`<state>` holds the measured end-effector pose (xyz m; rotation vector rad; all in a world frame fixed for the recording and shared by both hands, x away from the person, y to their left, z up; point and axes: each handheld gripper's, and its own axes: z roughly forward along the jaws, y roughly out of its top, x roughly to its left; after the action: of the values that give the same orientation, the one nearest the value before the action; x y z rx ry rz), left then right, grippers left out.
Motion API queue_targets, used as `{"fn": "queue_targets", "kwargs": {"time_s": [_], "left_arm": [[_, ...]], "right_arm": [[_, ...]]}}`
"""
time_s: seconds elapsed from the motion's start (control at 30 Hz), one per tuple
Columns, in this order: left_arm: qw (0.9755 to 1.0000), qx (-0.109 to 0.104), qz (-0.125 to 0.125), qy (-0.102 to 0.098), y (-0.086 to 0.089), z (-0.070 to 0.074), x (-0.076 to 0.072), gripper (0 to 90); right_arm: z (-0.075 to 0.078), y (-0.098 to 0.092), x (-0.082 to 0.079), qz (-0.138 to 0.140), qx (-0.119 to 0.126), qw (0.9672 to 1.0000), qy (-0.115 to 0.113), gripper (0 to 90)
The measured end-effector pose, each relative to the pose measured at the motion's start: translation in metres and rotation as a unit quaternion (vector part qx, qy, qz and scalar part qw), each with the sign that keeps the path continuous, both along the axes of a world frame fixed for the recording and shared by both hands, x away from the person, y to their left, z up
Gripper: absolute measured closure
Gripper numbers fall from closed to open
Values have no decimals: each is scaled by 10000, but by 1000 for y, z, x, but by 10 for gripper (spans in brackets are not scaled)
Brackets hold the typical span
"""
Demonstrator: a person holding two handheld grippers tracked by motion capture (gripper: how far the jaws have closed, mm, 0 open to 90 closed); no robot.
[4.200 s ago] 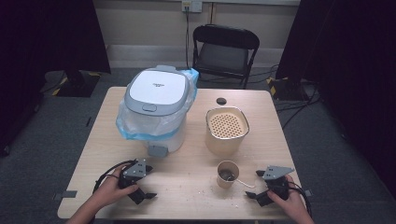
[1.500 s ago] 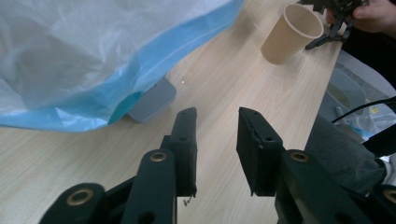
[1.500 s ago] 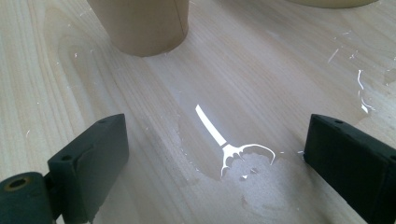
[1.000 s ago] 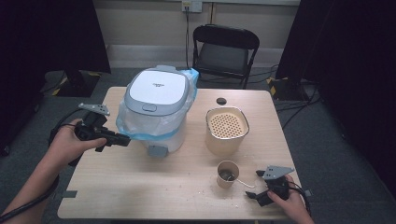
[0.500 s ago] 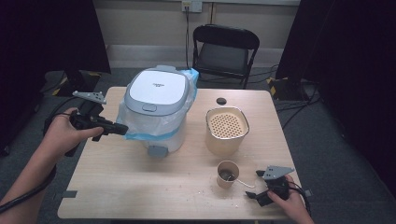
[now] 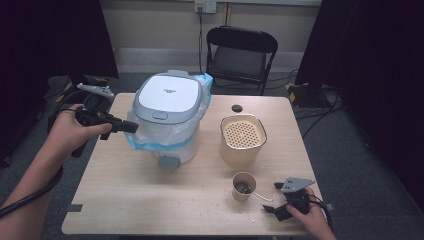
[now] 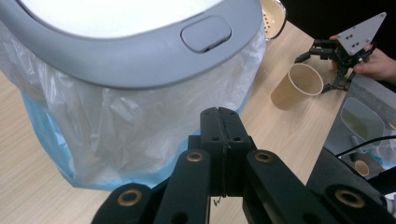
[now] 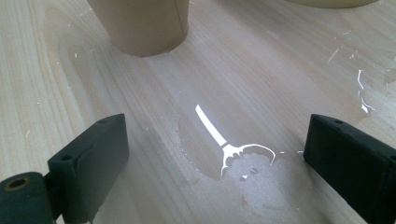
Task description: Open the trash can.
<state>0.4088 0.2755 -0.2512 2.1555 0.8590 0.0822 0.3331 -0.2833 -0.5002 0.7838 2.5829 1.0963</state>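
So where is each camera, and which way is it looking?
High view: up above the person's side, looking forward and down at the table; both forearms, left tongs by the bin, right tongs near the cup.
Left gripper view: rides the left tongs, shut, pointing at the bin; own black jaws show.
Right gripper view: rides the right tongs, open, low over the table.
Shared: the cup shows in all three.
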Motion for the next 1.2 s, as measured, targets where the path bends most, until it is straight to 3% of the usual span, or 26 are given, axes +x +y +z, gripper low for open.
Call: {"fn": "queue_targets", "kwargs": {"time_s": [0.43, 0.77, 1.2], "left_arm": [[10000, 45, 13, 26, -7, 12, 9, 900], [9999, 109, -1, -106, -13, 24, 15, 900], [9998, -2, 8, -193, -28, 28, 27, 900]], "right_arm": [[0, 0, 0, -5, 5, 10000, -7, 60], [0, 0, 0, -7, 6, 10000, -6, 60], [0, 0, 0, -7, 6, 10000, -5, 60]]}}
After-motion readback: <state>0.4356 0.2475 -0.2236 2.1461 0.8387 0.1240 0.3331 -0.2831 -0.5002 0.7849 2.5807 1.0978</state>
